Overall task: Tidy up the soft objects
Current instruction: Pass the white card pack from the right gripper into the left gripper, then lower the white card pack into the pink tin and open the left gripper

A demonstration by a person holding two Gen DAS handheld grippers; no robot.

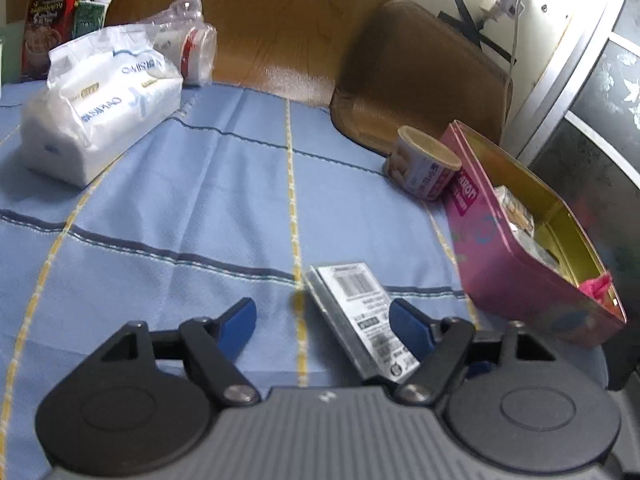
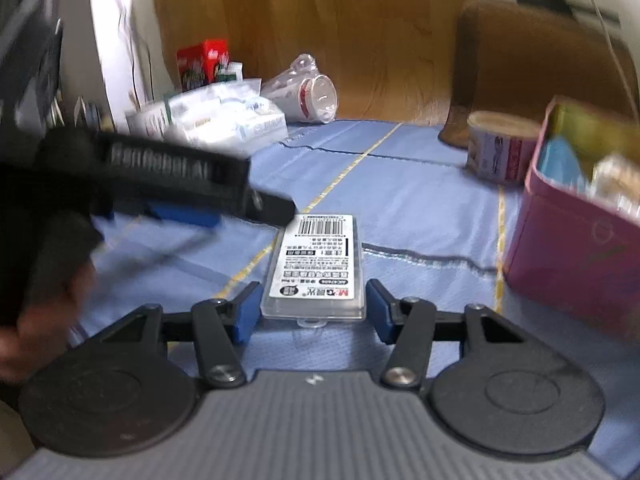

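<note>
A clear plastic case (image 2: 316, 266) with a barcode label lies flat on the blue tablecloth (image 2: 420, 208), low in the centre of the right wrist view. The right gripper (image 2: 314, 308) sits directly behind it with its blue fingers (image 2: 248, 310) spread apart, one on each side of the case's near end; neither visibly touches it. In the left wrist view the same case (image 1: 360, 312) appears at lower centre-right, partly overlapped by one pad of the left gripper (image 1: 326, 322), whose fingers are likewise released and empty. A white tissue pack (image 1: 96, 108) rests at upper left of that frame, well apart from the case. A pink tin (image 1: 520, 256) with an open top stands at right, and a small round can (image 1: 424, 164) is just beside its far end.
</note>
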